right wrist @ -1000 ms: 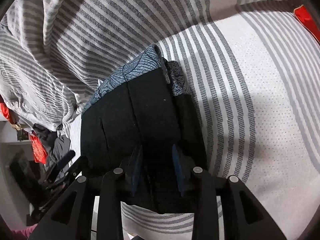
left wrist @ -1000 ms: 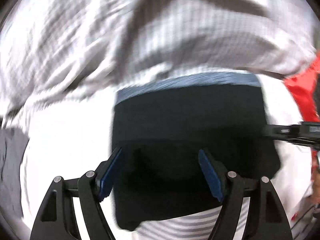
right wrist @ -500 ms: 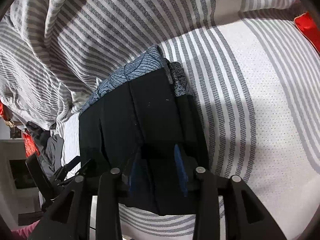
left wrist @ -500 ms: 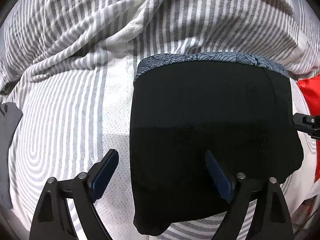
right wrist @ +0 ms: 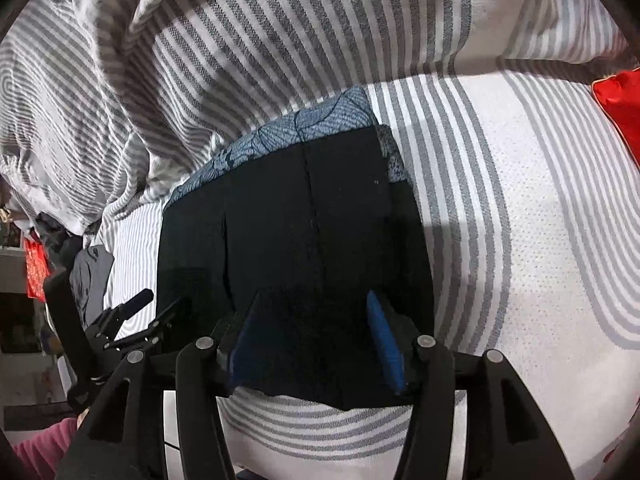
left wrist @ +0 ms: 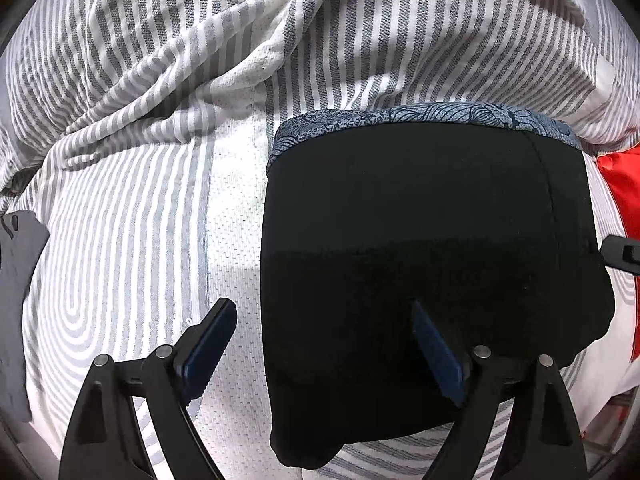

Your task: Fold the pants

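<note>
Striped bedding fills both views, rumpled at the far side, and on its flat part we see the folded black pants with a blue patterned waistband farthest from us. Our left gripper stands wide, straddling their edge, while our right gripper, jaws just opening, spans their near end without pinching.

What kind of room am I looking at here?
Most likely a bedroom. The folded black pants with a blue patterned waistband lie on a grey-and-white striped bed sheet, a rumpled striped duvet is bunched behind them, and a red cushion sits at the edge.
</note>
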